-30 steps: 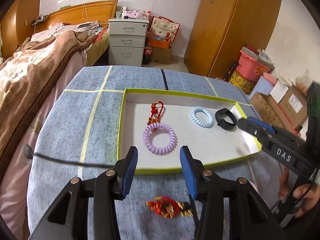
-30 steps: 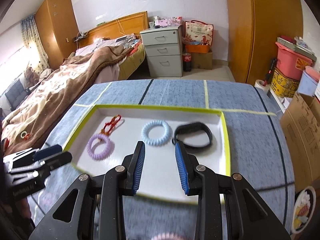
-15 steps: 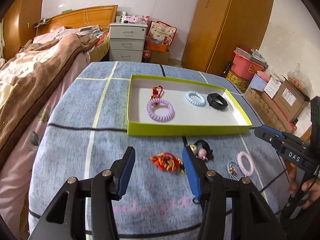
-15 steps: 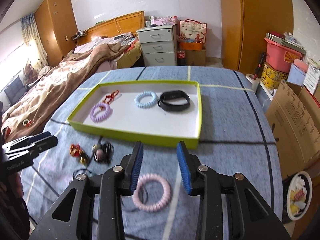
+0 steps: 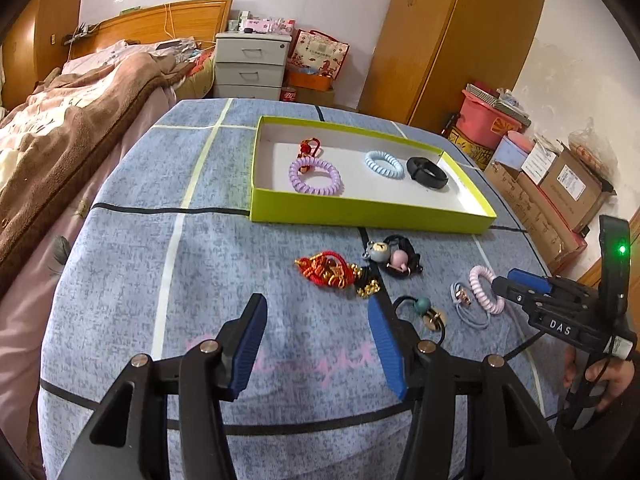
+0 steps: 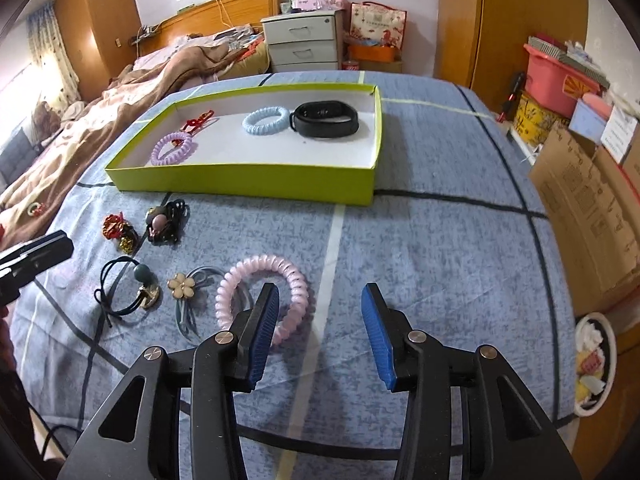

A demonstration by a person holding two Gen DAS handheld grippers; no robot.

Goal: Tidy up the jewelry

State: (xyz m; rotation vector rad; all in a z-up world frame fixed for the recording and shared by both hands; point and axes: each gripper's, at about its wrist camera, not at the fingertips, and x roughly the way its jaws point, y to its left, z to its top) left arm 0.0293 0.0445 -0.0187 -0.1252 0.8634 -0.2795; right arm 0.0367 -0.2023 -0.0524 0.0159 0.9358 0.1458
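Bedroom setup: blue checked tablecloth (image 6: 420, 240), bed (image 5: 80, 92) and drawers (image 6: 304, 42) behind the tray (image 6: 248, 178). In the tray: three coil ties and bands plus one red charm (image 5: 310, 147). In front of it, five loose pieces. Left gripper (image 5: 316, 344) and right gripper (image 6: 318, 336) both spreading, nothing between.

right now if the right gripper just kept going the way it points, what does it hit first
Probably bare blue cloth: the right gripper, jaws opening and empty, points just right of the pink spiral hair tie, though depth is unclear.
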